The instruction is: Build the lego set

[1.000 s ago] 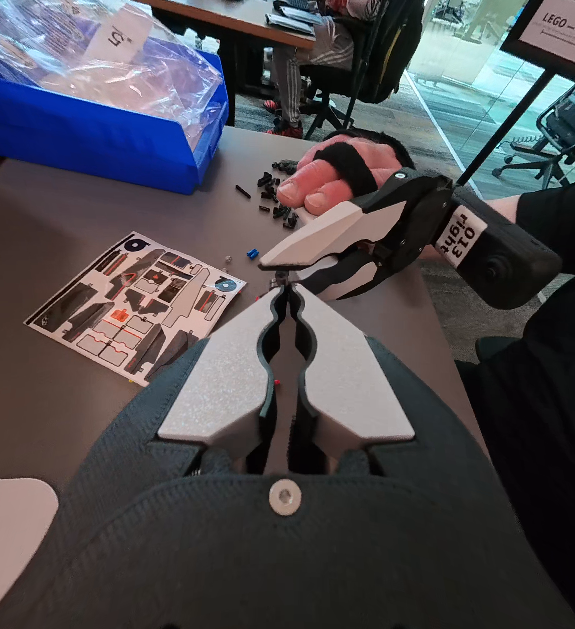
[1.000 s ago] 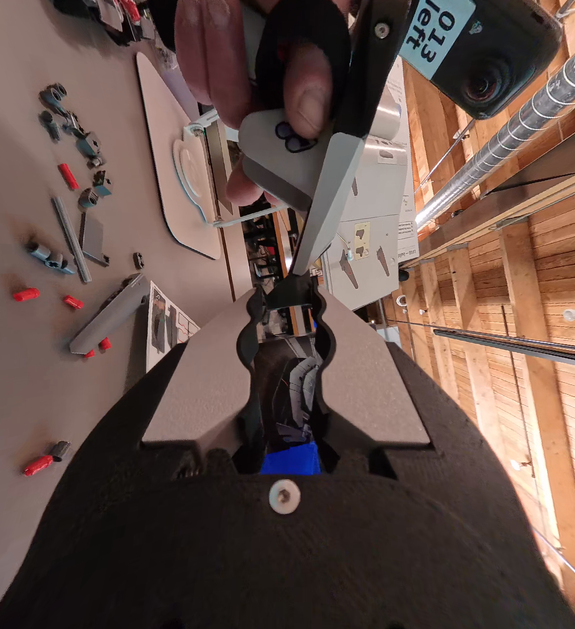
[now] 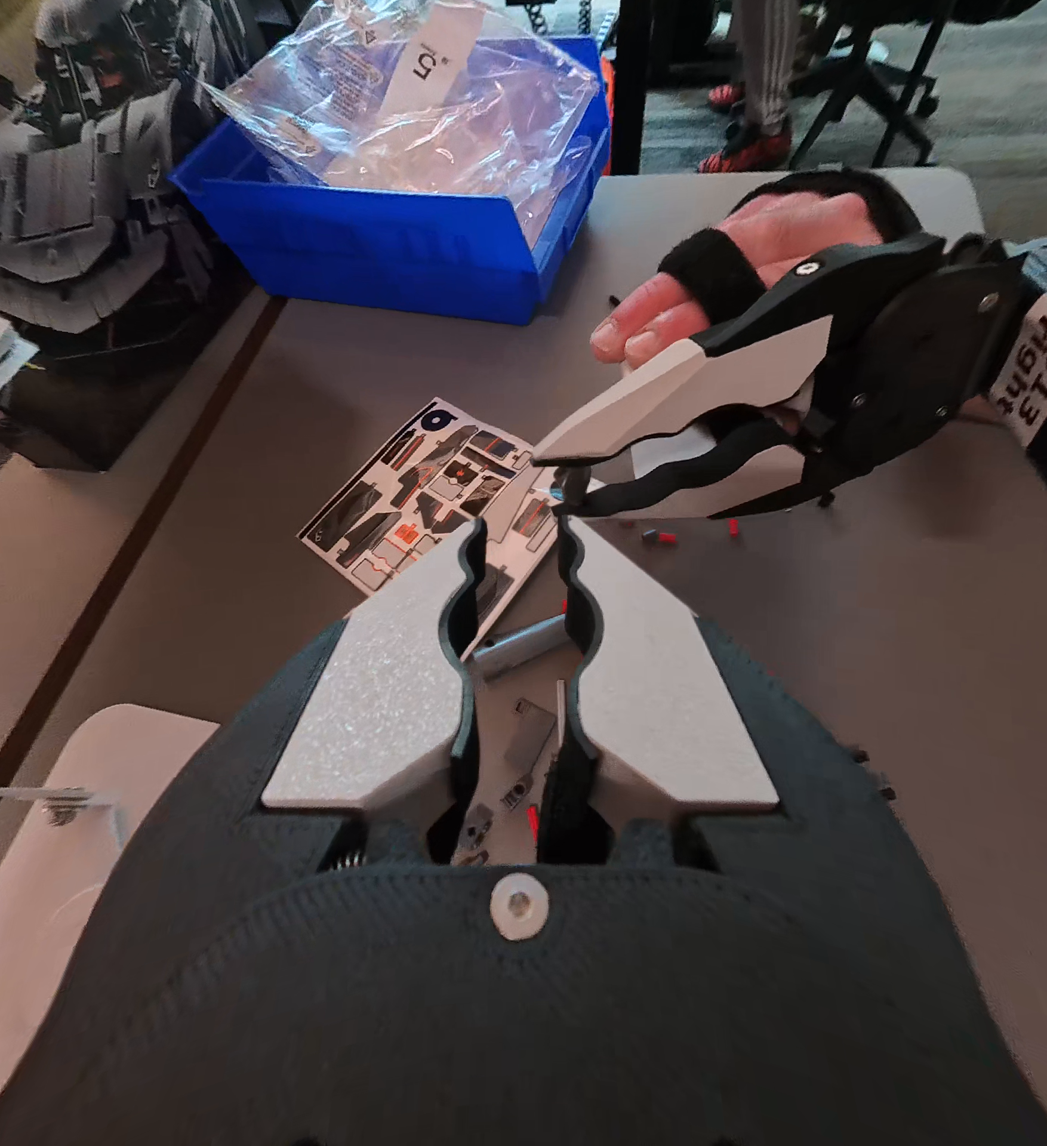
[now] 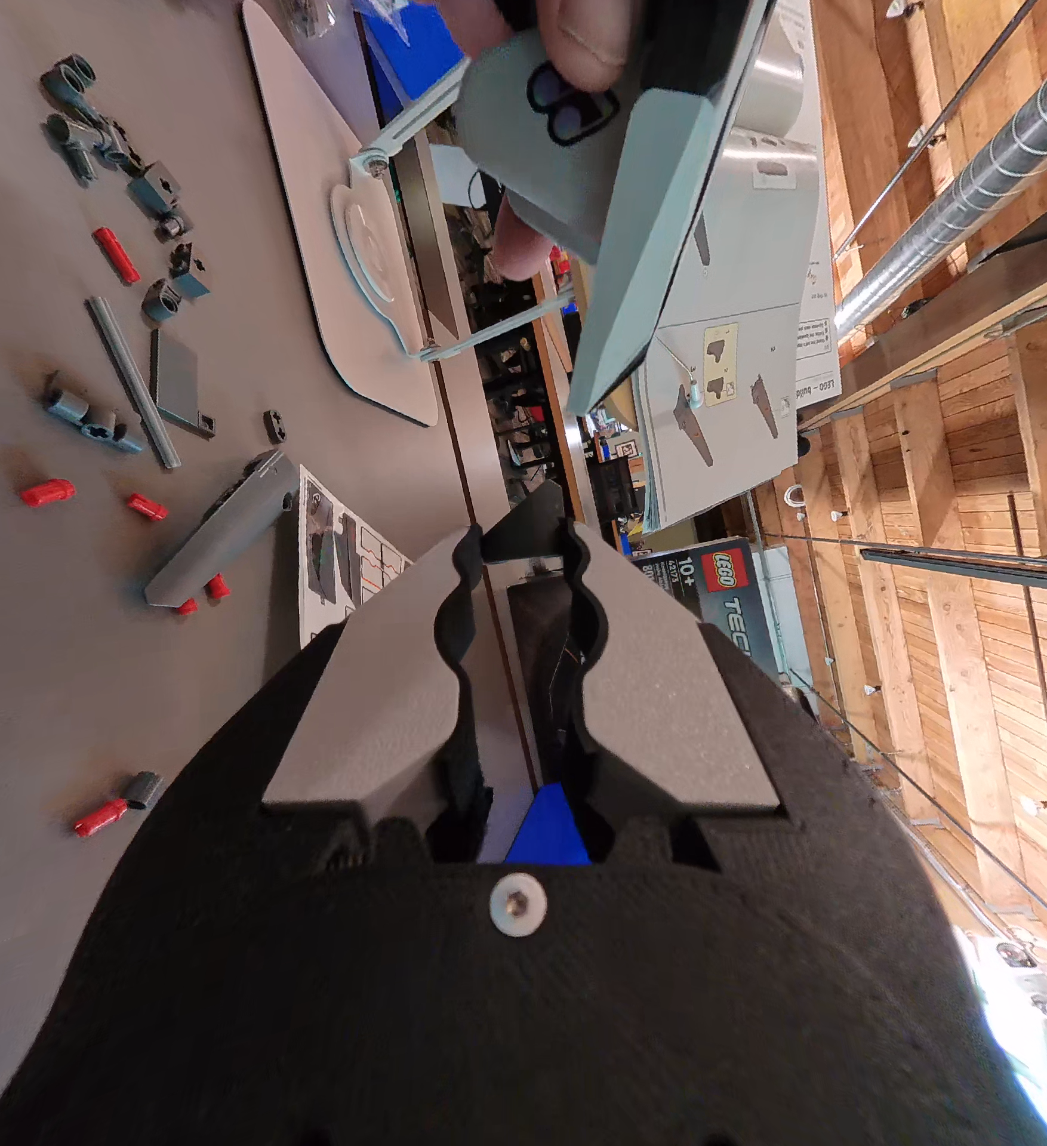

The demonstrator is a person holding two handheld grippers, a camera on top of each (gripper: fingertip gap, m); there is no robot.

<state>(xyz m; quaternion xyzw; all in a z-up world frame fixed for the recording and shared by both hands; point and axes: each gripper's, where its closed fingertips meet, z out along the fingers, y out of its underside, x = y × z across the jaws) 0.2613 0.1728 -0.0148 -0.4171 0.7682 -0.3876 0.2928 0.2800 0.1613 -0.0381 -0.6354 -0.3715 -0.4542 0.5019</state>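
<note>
Lego piece point(image 4: 524, 538) (small, black) pinched in right gripper point(image 3: 561, 484) jaws, left gripper point(image 3: 518, 533) jaws spread.

an office-like workspace put to use as a build station. a grey table point(image 3: 819, 651) carries a blue bin point(image 3: 397, 242) with clear bags, a sticker sheet point(image 3: 422, 496) and loose grey and red lego parts point(image 4: 130, 384). an instruction booklet point(image 4: 738, 372) stands propped up near a set box point(image 4: 719, 589). office chairs point(image 3: 881, 74) stand on carpet behind, and wooden beams and a metal duct point(image 4: 967, 180) run overhead.
</note>
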